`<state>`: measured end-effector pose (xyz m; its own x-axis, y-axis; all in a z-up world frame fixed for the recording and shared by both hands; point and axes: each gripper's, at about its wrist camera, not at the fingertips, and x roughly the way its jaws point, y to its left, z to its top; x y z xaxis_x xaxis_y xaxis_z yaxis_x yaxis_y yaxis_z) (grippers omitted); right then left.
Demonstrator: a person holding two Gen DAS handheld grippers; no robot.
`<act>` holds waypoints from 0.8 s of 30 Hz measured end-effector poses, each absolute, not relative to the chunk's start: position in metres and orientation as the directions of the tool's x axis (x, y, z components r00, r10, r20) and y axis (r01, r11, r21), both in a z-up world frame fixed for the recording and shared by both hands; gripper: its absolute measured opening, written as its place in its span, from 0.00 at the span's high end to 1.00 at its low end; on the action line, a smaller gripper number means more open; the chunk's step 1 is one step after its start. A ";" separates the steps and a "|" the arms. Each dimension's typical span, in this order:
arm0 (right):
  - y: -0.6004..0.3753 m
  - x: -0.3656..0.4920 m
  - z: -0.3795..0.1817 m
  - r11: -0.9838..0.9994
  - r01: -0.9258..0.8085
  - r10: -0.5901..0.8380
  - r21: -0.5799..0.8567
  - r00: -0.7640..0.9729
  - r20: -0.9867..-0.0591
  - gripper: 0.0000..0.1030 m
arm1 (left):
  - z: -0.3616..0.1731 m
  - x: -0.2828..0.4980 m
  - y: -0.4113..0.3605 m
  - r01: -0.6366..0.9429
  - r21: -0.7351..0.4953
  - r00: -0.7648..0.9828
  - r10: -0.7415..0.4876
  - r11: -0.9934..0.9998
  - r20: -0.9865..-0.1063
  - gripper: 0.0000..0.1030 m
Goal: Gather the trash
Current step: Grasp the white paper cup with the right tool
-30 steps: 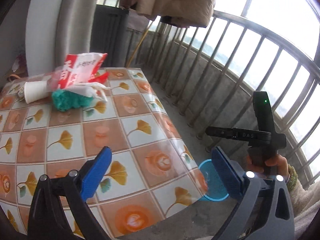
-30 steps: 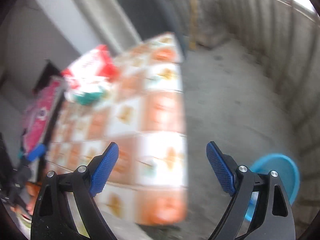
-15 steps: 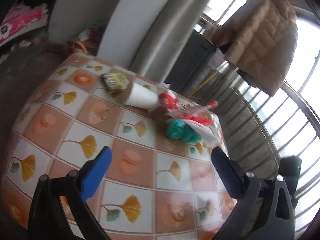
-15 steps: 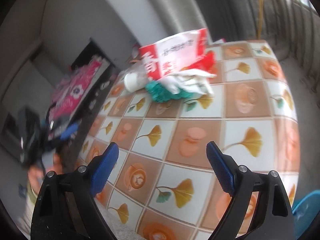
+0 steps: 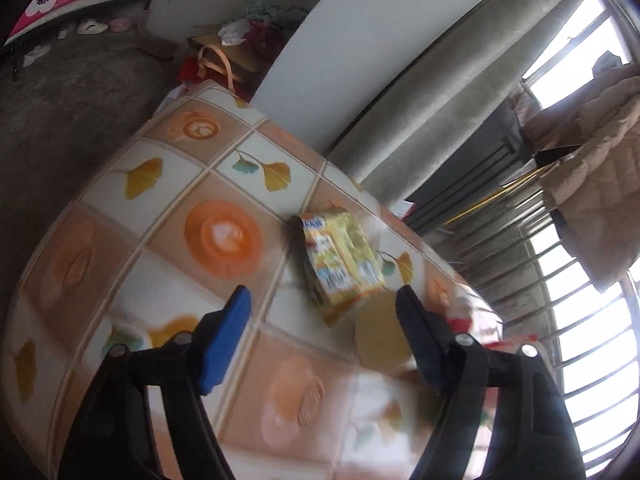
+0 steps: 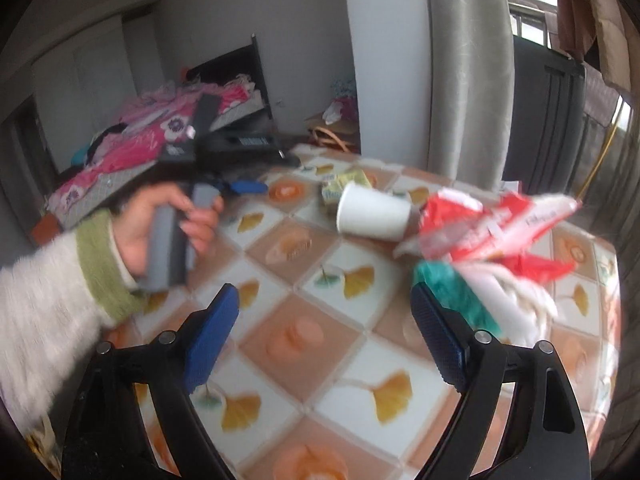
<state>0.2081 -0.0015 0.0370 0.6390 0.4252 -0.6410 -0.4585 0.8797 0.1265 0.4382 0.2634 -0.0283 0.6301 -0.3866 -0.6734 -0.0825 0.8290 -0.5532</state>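
The trash lay in a loose cluster on the table (image 6: 304, 360), whose cover was patterned with ginkgo leaves. A yellow drink carton (image 5: 340, 256) lay flat near the far side, and just beside it a white paper cup (image 6: 372, 216) lay tipped over with its mouth toward the carton. Next came a crumpled red and white wrapper (image 6: 492, 228), with a teal wad (image 6: 452, 292) and some white tissue (image 6: 516, 300) bunched up against it.

The left gripper (image 5: 322, 334) hung over the table just short of the carton, aimed at it. Its jaws had just been closing but stood apart, with nothing between them. The right gripper (image 6: 324, 344) hovered over bare tiles with its jaws wide apart and empty, the teal wad just beyond its right-hand pad. The person's left hand (image 6: 160, 224), in a pale sleeve with a green cuff, showed in the right view.

By my reading the collecting had barely started: every piece I could see lay on the table, none was gripped, and no bin appeared in either view. The carton looked the likely 1st pick.
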 end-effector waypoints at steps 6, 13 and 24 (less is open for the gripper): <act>0.042 0.276 0.040 0.895 -0.401 0.425 0.193 0.642 -0.638 0.21 | -0.048 0.503 0.249 -0.034 -0.485 0.590 -0.374 0.874 -0.715 0.37; 0.066 0.361 0.010 0.956 -0.261 0.273 0.133 0.630 -0.727 0.24 | -0.070 0.523 0.212 0.055 -0.252 0.552 -0.239 0.966 -0.798 0.61; 0.069 0.390 -0.020 0.971 -0.239 0.154 0.013 0.581 -0.800 0.46 | -0.080 0.495 0.225 0.076 -0.249 0.604 -0.244 0.965 -0.759 1.00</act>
